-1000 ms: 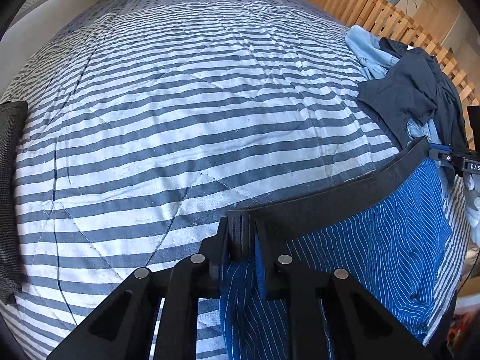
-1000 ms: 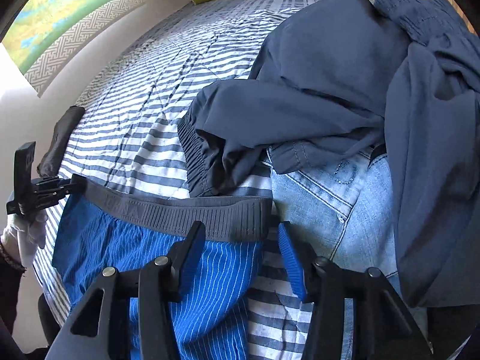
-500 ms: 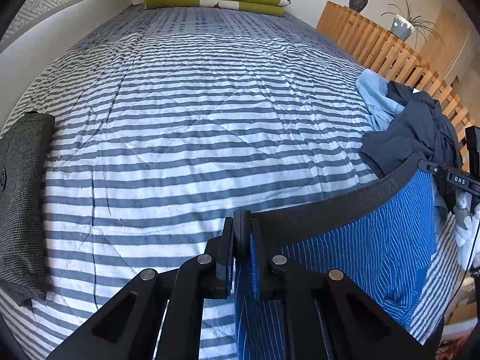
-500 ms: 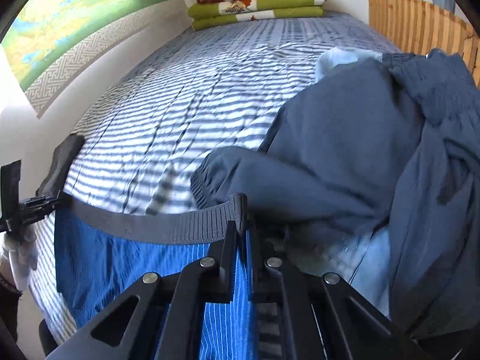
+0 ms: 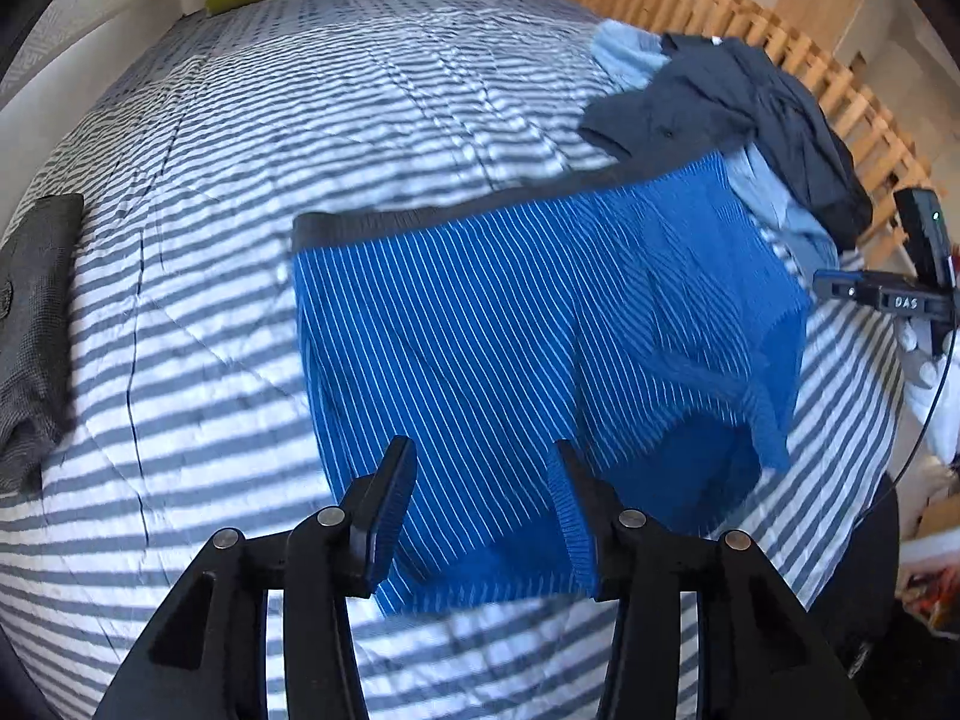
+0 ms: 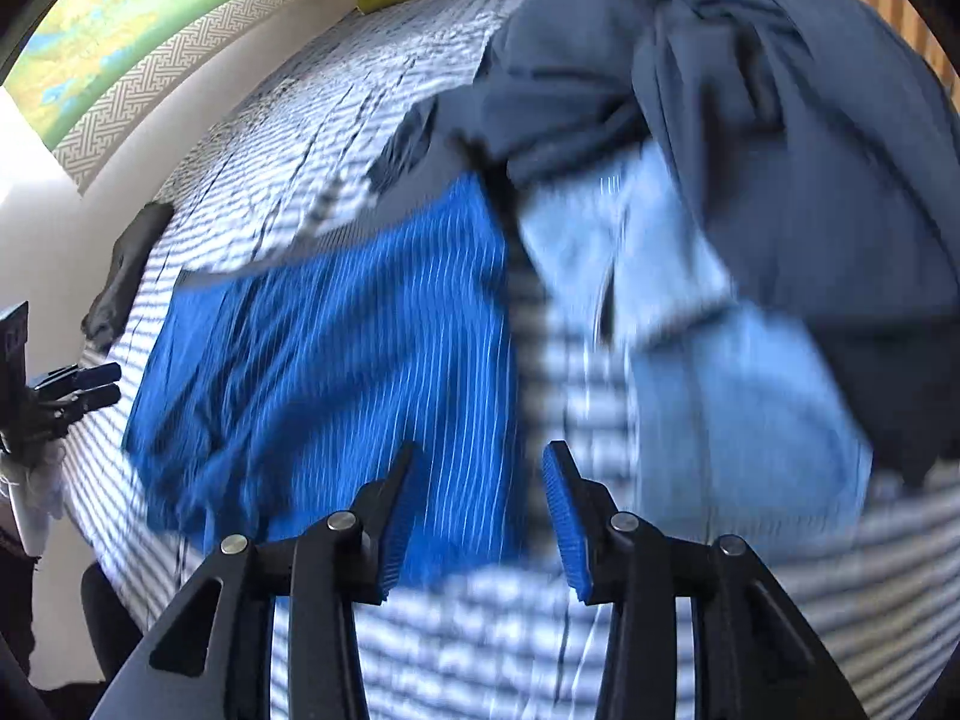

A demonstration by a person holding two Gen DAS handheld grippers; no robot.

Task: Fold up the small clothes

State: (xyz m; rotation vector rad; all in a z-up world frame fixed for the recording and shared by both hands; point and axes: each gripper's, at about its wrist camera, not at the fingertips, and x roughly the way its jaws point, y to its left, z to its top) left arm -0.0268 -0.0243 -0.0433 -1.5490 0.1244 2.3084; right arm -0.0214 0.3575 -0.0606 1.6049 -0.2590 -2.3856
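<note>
Blue striped boxers (image 5: 540, 324) flat on bed (image 5: 300, 120): light, limp. Left gripper (image 5: 480, 510) and right gripper (image 6: 480, 516) released. Grip hem corners.

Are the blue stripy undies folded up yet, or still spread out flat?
Spread out flat. The blue striped underwear lies open on the striped bedcover, grey waistband straight along the top, both leg openings showing, no fold in it.
</note>
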